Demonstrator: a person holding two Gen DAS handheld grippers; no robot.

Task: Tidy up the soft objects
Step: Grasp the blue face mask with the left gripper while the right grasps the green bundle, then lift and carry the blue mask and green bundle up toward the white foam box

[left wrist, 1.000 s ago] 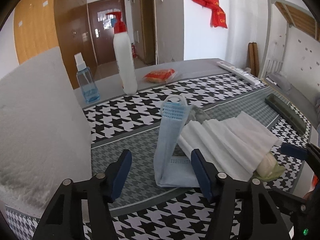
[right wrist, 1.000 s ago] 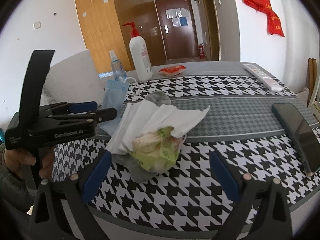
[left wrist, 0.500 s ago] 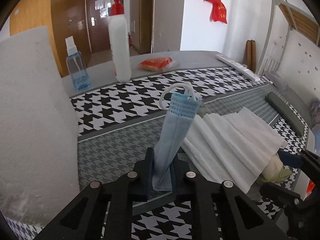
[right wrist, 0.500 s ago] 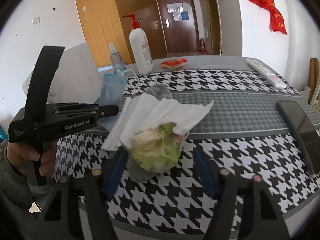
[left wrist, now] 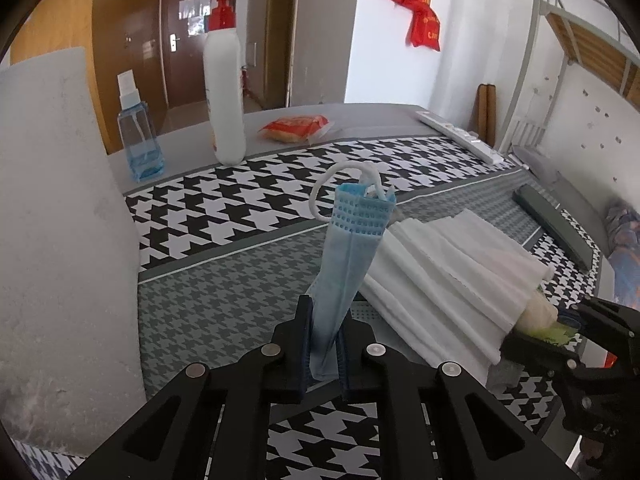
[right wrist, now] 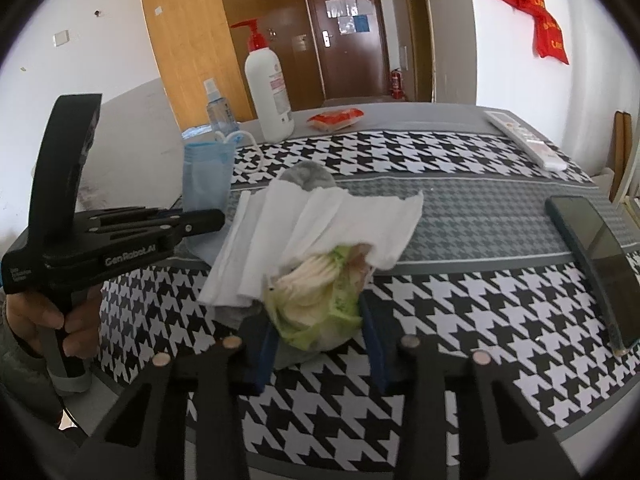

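A folded blue face mask (left wrist: 352,256) stands upright with its ear loops on top, and my left gripper (left wrist: 325,320) is shut on its lower end. In the right wrist view the mask (right wrist: 206,176) rises above that left gripper (right wrist: 216,220), which a hand (right wrist: 44,316) holds. My right gripper (right wrist: 318,332) is closing on a green and white crumpled bundle (right wrist: 316,304); both blue pads touch its sides. White tissues (right wrist: 320,220) lie draped over the bundle, with a grey sock (right wrist: 308,174) partly hidden beneath them.
On the houndstooth tablecloth (right wrist: 460,308), a white pump bottle (left wrist: 224,96), a blue spray bottle (left wrist: 138,136) and a red snack packet (left wrist: 296,126) stand at the back. A remote (left wrist: 460,136) and a dark phone (right wrist: 592,256) lie right. A white foam board (left wrist: 52,220) leans left.
My left gripper went from wide open to shut on the mask's lower end. The right gripper's jaws narrowed from wide apart until they touched the green bundle's sides.
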